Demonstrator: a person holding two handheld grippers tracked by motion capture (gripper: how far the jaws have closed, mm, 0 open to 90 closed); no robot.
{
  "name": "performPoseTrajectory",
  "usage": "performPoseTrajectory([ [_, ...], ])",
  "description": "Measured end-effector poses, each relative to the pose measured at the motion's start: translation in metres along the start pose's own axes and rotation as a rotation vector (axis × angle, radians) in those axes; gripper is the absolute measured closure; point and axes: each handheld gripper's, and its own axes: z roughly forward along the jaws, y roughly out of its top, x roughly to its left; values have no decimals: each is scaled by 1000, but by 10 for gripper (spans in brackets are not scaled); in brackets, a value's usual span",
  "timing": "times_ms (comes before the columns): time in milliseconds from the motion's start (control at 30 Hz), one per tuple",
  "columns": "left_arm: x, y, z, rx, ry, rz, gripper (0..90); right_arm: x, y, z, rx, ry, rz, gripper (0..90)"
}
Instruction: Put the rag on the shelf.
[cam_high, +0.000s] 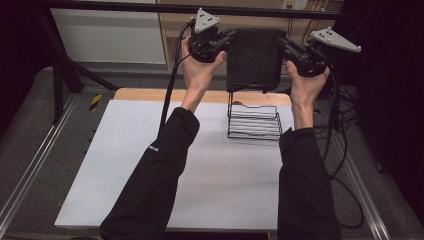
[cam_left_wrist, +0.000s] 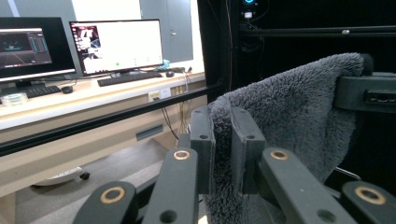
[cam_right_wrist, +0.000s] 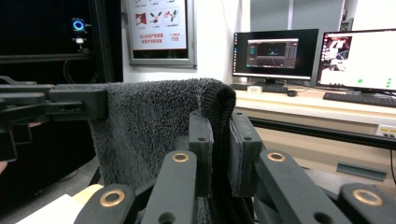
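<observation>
High view: dark grey fluffy towel (cam_high: 253, 57) stretched in the air between left tongs (cam_high: 226, 39) and right tongs (cam_high: 286, 44), above black wire rack (cam_high: 254, 121) on white table (cam_high: 150, 165) | Left gripper view: tongs pinching towel edge (cam_left_wrist: 223, 140); monitors (cam_left_wrist: 116, 44) behind | Right gripper view: tongs pinching opposite corner (cam_right_wrist: 219, 135); wall poster (cam_right_wrist: 159, 25).

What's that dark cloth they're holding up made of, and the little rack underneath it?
The cloth looks like dark grey plush fleece or microfibre towelling: its surface is fuzzy and matte, with a short, dense pile, and it folds softly over the jaws. The rack looks like thin black metal wire, probably coated: slim, rigid rods in parallel rows with a slight sheen.
</observation>
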Motion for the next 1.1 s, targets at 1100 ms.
performPoseTrajectory([
  [1100, -38, -30, 15, 57, -107, 67, 805, -33, -43, -35, 49, -1, 32, 819],
])
